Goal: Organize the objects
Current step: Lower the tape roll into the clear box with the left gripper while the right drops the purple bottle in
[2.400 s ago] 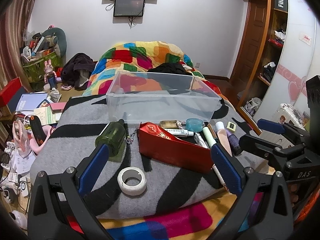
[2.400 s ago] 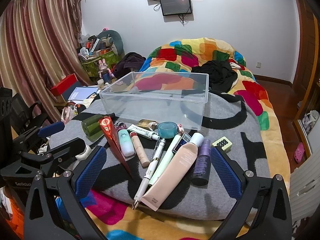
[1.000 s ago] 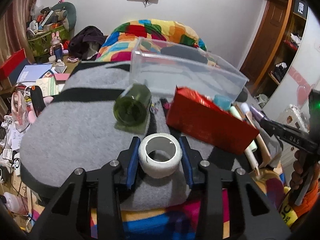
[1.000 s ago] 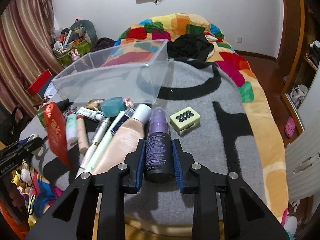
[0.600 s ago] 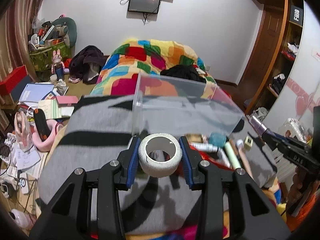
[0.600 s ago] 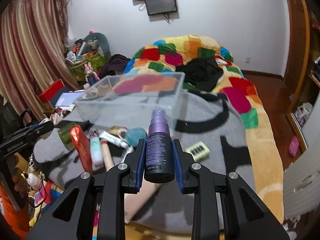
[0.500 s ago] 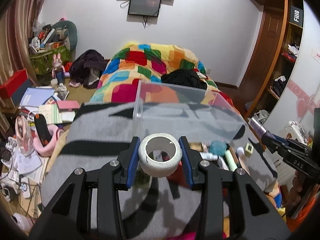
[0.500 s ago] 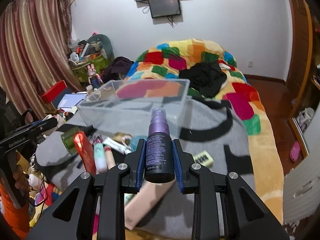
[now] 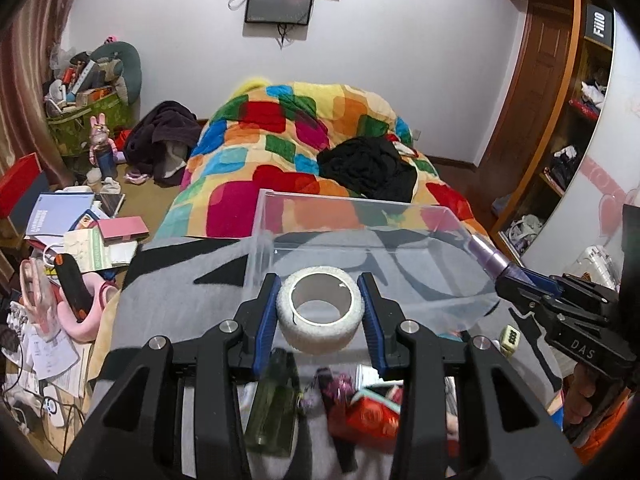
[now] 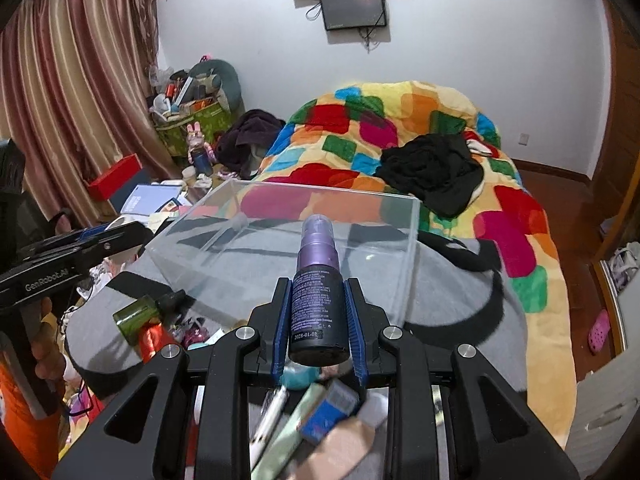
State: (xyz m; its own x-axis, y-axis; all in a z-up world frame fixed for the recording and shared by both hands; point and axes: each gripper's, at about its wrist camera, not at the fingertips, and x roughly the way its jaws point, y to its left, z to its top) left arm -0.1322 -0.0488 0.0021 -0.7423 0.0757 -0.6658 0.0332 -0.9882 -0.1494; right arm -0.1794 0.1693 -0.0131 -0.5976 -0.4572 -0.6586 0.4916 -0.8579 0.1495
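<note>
The left gripper is clamped on a white tape roll, held between its 2 blue pads above the near edge of the clear plastic bin. The right gripper is clamped on a purple spray bottle, nozzle pointing toward the bin. Both items are lifted above the grey blanket. A green bottle lies below.

White tape roll lifted, hole facing up, just before the clear plastic bin near edge. Dark purple spray bottle lifted too, nozzle pointing toward the bin. Bin sits open on the grey blanket; green bottle, red box, tubes below.
</note>
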